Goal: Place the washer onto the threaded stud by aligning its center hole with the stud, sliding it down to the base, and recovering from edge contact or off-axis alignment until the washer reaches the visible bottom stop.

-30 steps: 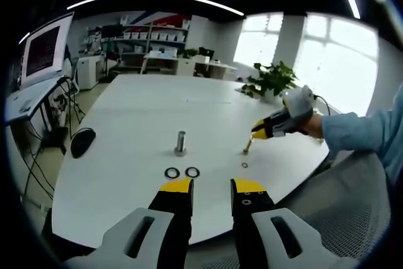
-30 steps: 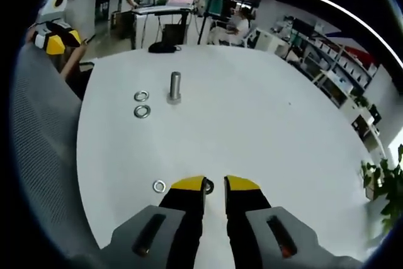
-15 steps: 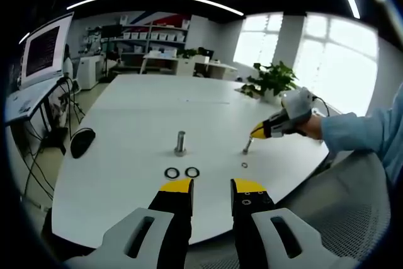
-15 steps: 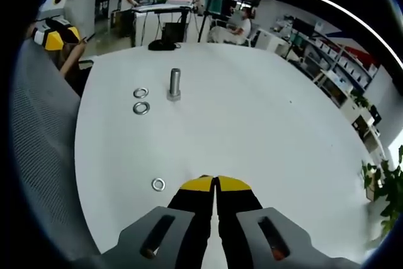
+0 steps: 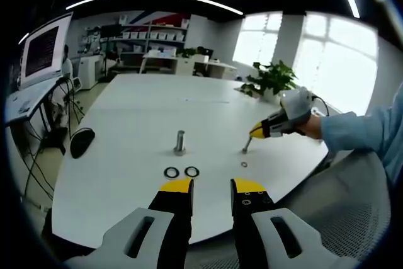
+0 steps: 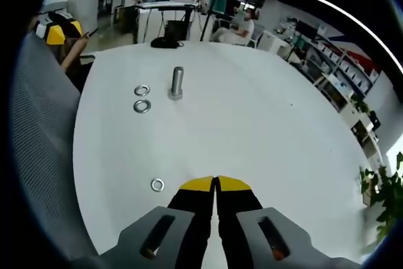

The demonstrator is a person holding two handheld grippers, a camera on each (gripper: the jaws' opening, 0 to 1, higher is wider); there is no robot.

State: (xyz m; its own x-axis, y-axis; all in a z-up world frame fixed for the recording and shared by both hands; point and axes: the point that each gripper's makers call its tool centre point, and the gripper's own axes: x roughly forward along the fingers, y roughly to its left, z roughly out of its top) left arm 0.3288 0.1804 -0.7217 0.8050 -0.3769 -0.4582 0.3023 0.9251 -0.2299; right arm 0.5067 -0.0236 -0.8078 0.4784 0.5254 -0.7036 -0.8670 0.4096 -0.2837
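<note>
A washer (image 5: 246, 147) is being pinched by the pressed-together right claw (image 6: 216, 183) for carrying to the stud (image 6: 175, 84) ahead-left, while the left claw (image 5: 211, 186) is being held spread.

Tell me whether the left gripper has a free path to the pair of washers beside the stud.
Probably yes. The left gripper has its jaws open, and the two washers lie on bare table just ahead, with nothing between.

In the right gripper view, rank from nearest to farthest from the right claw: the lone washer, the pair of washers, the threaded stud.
1. Lone washer, just left of the right claw.
2. Pair of washers, farther up the table, left.
3. Threaded stud, upright beside the pair, slightly beyond; this margin is slim.
</note>
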